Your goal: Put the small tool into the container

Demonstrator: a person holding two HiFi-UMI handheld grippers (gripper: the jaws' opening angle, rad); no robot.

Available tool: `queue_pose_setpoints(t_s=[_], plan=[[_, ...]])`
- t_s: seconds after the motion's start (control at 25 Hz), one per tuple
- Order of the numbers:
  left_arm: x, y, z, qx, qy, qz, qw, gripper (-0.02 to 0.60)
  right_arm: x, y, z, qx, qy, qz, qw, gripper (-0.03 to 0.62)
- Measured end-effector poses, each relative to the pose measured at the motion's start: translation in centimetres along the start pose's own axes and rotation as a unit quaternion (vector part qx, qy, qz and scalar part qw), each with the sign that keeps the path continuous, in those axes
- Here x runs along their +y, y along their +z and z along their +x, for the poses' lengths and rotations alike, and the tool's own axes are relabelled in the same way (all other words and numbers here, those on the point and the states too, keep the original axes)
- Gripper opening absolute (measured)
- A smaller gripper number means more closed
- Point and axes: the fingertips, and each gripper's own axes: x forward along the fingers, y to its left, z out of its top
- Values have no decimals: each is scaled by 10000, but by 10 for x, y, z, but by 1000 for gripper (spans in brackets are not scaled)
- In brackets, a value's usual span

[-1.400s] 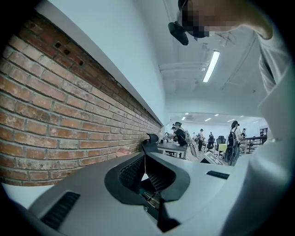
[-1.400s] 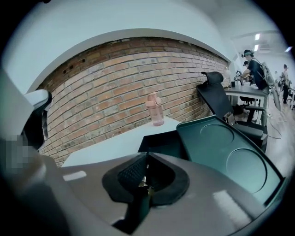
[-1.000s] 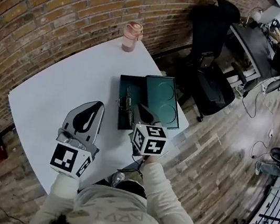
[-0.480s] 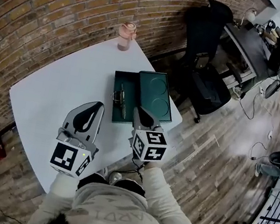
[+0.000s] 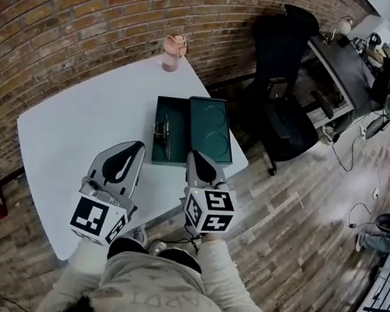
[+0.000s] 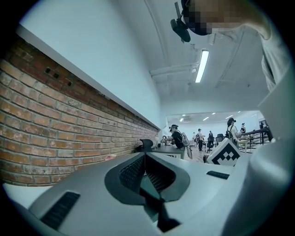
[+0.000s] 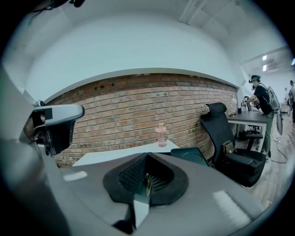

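Tool's in: the small tool [image 5: 162, 131] lies inside the green container [image 5: 177, 150], in its left half, w/ the lid [image 5: 215, 127] open at 3 o'clock. Task looks done, unless the lid needs shutting. R gripper [image 5: 196, 158] has its jaws pressed together w/ nothing in them, and L gripper [image 5: 137, 146] is the same. Vs a sec ago, R gripper has backed off toward 6 o'clock and is now clear of the container – L gripper hasn't budged.

Left gripper [image 5: 135, 147] and right gripper [image 5: 196, 156] side by side over the counter's [image 5: 74, 124] near edge. Container [image 5: 179, 143] on the counter just ahead of the right gripper, ahead-right of the left. Small tool [image 5: 162, 130] lies in its left half; lid [image 5: 211, 128] open to the right. Bottle [image 5: 172, 51] far ahead at the back edge. Chair [image 5: 289, 126] on the floor, ahead-right.
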Motion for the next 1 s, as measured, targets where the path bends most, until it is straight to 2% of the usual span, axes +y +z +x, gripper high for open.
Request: queue_pose_setpoints(t_s=[1.0], plan=[[-59,23,-44,-243,116,234,9994,11,19,43,-114,-882,47,-634,9941,9]])
